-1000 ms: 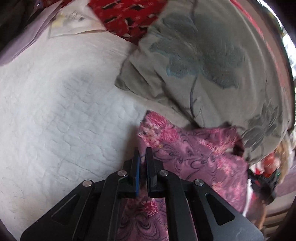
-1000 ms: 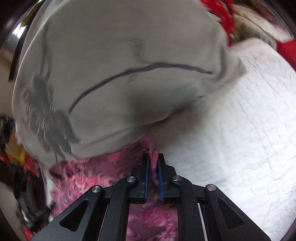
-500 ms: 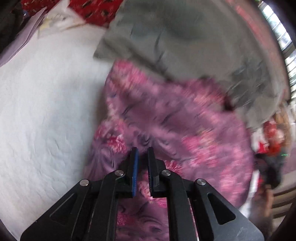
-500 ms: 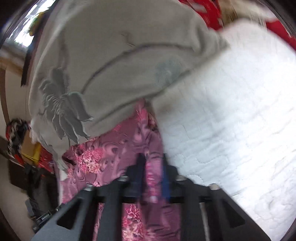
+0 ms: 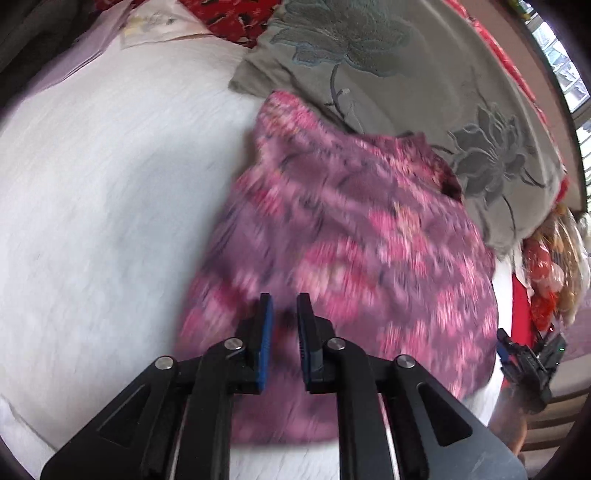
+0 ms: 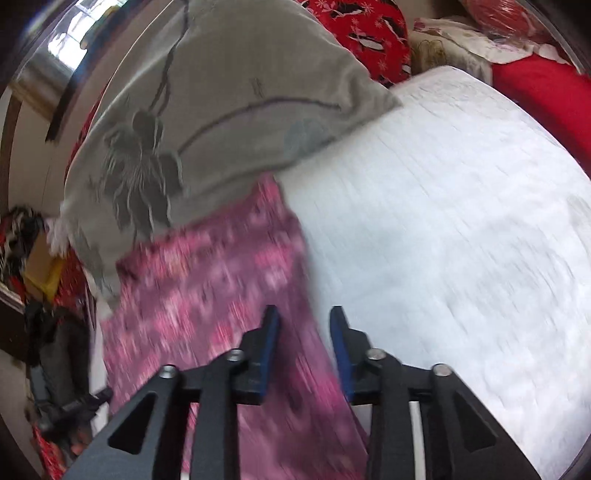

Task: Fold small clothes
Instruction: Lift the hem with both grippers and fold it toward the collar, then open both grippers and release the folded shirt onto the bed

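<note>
A pink and purple floral garment (image 5: 351,236) lies spread on the white quilted bed (image 5: 103,206), its far edge against a grey flowered pillow (image 5: 424,85). My left gripper (image 5: 283,314) hovers over the garment's near part with its jaws a little apart and nothing between them. In the right wrist view the garment (image 6: 207,288) lies at lower left. My right gripper (image 6: 303,325) is open above the garment's right edge, where it meets the white quilt (image 6: 443,229). Both views are blurred by motion.
The grey pillow (image 6: 207,110) fills the back of the bed. Red patterned cushions (image 6: 365,33) and a red cloth (image 6: 543,92) lie behind. The other gripper (image 5: 528,362) shows at the bed's right edge. Clutter (image 6: 33,266) stands beside the bed.
Both grippers pulled back and up from the garment and opened, letting it go. The garment went from bunched to spread flat on the bed.
</note>
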A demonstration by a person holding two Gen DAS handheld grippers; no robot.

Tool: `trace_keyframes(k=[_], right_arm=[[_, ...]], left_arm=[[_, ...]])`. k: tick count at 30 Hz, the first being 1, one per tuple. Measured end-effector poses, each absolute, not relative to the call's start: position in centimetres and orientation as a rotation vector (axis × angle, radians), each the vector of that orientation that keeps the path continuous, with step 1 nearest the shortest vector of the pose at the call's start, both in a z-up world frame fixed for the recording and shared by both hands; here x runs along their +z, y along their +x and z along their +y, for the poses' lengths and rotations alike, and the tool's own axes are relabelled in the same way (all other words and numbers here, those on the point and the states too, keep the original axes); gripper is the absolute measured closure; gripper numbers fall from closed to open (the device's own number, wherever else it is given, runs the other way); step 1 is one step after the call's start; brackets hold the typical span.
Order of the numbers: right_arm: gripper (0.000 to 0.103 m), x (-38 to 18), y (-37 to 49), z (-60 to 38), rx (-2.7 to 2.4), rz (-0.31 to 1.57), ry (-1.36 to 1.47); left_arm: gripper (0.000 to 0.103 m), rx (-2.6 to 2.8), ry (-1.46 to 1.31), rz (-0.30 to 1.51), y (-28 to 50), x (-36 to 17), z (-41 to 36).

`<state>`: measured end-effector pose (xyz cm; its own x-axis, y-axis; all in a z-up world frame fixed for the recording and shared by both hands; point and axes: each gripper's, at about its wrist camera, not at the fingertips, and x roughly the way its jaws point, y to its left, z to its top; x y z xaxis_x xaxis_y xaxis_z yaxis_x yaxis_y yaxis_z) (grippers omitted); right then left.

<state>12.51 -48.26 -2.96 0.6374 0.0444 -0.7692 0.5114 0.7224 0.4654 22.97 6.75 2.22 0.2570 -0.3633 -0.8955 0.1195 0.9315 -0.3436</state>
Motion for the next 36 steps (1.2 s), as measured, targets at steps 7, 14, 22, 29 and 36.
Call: trace_keyframes(k=[7, 14, 22, 29, 36], right_arm=[[0.097, -5.1, 6.8, -48.3, -0.248, 0.852, 0.868], [0.098, -4.9, 5.9, -48.4, -0.364, 0.907, 0.816], [0.091, 0.6, 7.1, -45.2, -0.272, 0.808, 0.663], [0.07, -0.5, 11.1, -44.7, -0.265, 0.819, 0.596], [0.068, -3.9, 12.7, -44.6, -0.302, 0.866, 0.527]], left_arm=[[0.08, -0.291, -0.115, 1.356, 19.2, 0.2, 8.0], [0.08, -0.284, -0.048, 1.342, 18.1, 1.0, 6.4], [0.062, -0.33, -0.084, 1.235, 19.3, 5.4, 3.0], [0.055, -0.282, -0.02, 1.259, 22.6, 2.0, 0.7], [0.048, -0.27, 0.012, 1.213, 22.6, -0.1, 0.1]])
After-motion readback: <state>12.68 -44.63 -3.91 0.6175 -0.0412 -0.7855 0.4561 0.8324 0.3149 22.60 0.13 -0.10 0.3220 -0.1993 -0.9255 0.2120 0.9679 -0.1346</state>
